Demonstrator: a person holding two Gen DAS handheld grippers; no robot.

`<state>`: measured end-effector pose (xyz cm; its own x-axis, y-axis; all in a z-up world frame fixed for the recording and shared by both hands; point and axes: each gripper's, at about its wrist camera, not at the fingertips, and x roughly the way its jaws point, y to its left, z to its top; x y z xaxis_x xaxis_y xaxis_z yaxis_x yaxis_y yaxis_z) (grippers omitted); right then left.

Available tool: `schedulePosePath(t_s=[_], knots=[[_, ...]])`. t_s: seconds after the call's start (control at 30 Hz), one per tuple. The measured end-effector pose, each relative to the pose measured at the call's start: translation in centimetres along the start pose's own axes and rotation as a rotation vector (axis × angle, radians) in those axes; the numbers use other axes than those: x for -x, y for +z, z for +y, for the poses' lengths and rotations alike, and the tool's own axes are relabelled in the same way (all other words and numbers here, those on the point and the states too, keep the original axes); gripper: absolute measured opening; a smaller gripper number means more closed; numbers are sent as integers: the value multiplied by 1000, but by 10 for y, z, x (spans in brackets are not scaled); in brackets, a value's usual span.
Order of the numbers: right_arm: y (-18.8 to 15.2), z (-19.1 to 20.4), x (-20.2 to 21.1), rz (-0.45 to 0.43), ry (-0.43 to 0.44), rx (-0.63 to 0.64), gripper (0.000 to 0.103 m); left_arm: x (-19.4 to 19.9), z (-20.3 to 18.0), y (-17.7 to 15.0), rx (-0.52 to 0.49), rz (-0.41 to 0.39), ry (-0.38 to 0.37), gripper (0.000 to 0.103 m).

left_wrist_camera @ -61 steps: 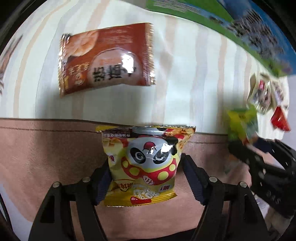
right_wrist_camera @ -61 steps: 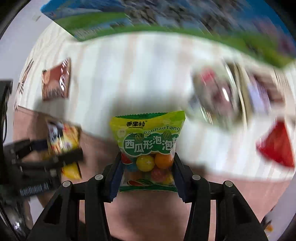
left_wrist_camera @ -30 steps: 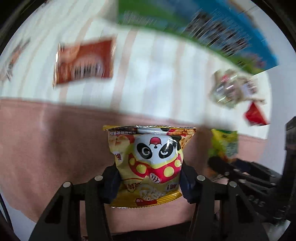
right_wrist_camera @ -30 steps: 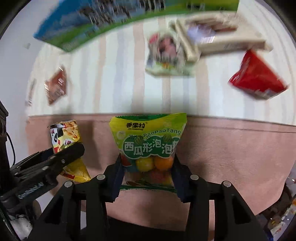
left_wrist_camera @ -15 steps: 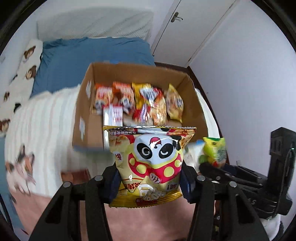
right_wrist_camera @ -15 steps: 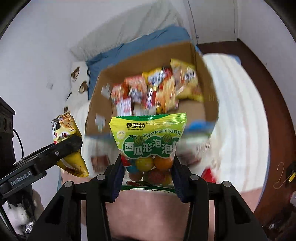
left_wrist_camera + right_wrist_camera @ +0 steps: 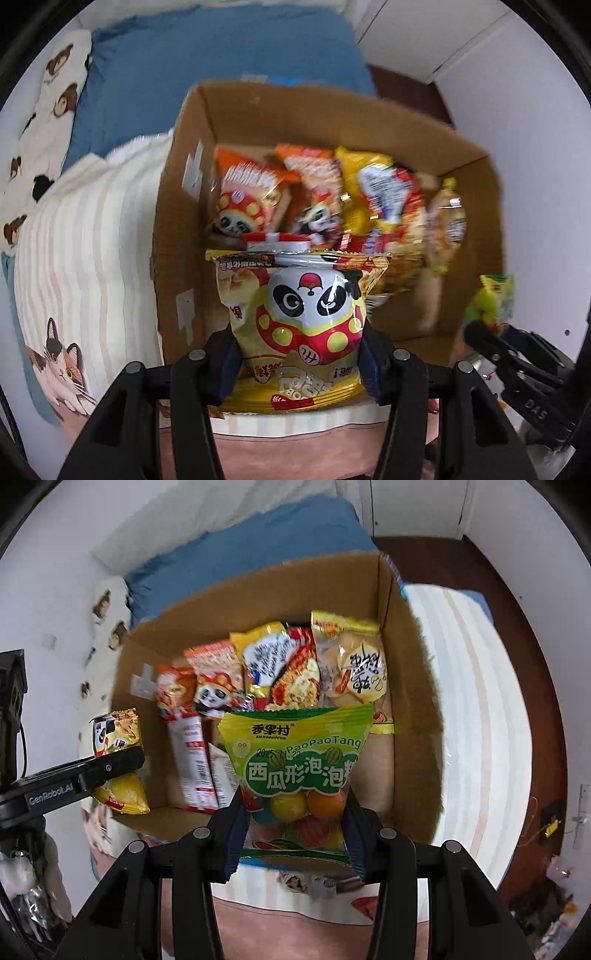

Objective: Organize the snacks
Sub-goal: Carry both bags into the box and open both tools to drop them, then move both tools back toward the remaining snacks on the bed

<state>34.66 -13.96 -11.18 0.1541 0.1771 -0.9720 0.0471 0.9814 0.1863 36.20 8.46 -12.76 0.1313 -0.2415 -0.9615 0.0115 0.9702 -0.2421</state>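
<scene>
My left gripper point(image 7: 299, 365) is shut on a yellow panda snack bag point(image 7: 303, 314) and holds it in front of an open cardboard box point(image 7: 177, 236). My right gripper point(image 7: 293, 830) is shut on a green bubble-gum bag point(image 7: 295, 760), held over the near side of the same box point(image 7: 406, 709). Several snack packs stand in a row inside the box point(image 7: 273, 664). The right gripper and its green bag show at the right of the left wrist view point(image 7: 495, 306). The left gripper and panda bag show at the left of the right wrist view point(image 7: 114, 738).
The box stands on a bed with a cream striped cover point(image 7: 85, 236) and a blue sheet point(image 7: 184, 66) behind. A cat-print cloth point(image 7: 59, 365) lies at the left. White walls and a door point(image 7: 417, 506) are behind, wooden floor point(image 7: 532, 602) at the right.
Both grippers, each still holding its bag, have swung up from the bed cover and loose snacks to the box and moved closer to it.
</scene>
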Motion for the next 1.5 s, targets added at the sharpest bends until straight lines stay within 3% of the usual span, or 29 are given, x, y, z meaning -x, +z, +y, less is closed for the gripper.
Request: schedulePosePath(t_s=[0.13, 0.33, 0.37, 0.4, 0.43, 0.47, 0.53, 0.63, 0.77, 0.87, 1.0, 1.5], knots=[[9, 0, -23, 43, -48, 23, 49, -23, 7, 6, 20, 59, 18, 51], [22, -12, -59, 146, -46, -5, 52, -47, 14, 4, 40, 128, 38, 53], [24, -14, -65, 164, -43, -11, 65, -50, 16, 3, 47, 141, 30, 53], [24, -15, -68, 171, -45, -11, 88, -52, 16, 2, 53, 146, 24, 55], [25, -16, -70, 170, -51, -9, 96, -54, 18, 2, 57, 149, 26, 62], [24, -15, -70, 170, -54, -6, 98, -55, 18, 1, 58, 147, 33, 72], [23, -15, -74, 177, -56, -3, 98, -56, 19, 0, 64, 141, 21, 85], [21, -14, -75, 169, -71, 9, 98, -53, 15, -1, 54, 134, 30, 95], [14, -11, -67, 141, -82, 23, 98, -44, 9, -6, 48, 104, 34, 95], [10, -3, -60, 109, -93, 38, 98, -35, 3, -12, 24, 62, 92, 95], [-3, 1, -43, 52, -93, 49, 98, -19, -5, -25, 16, 3, 80, 95], [-72, 13, 38, -216, -120, 112, 98, 44, -20, -107, -33, -240, 109, 95]])
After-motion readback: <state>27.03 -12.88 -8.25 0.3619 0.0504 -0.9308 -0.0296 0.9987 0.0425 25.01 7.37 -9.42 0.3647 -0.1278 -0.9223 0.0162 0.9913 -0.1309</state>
